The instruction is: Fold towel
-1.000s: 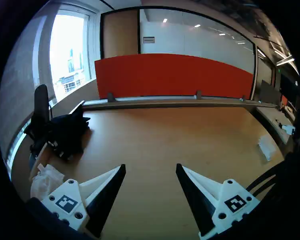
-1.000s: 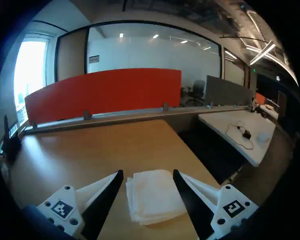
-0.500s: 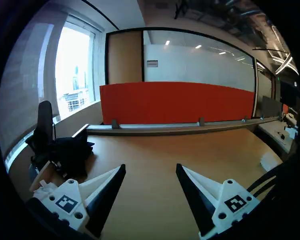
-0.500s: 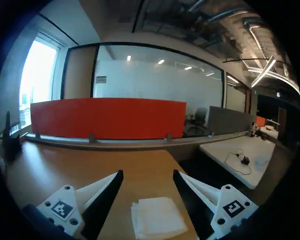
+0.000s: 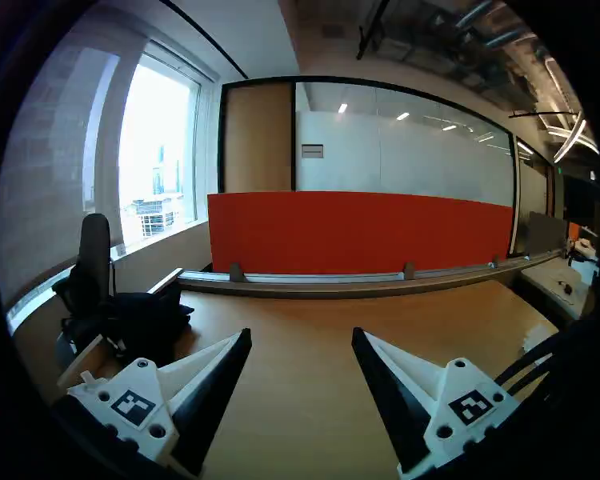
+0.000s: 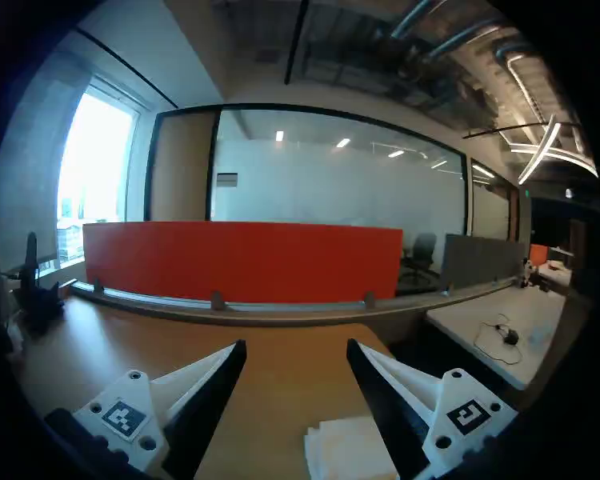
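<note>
Your left gripper and right gripper gape empty — aimed high. Drop blind and you may rumple the folded towel.

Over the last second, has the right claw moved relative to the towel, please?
Yes. The right claw has tilted up: the red divider sits lower in its view, and the towel has slid to the bottom edge.

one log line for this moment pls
left gripper: open, empty | right gripper: open, empty | folded white cloth towel: lying on light wooden desk, ungripped
</note>
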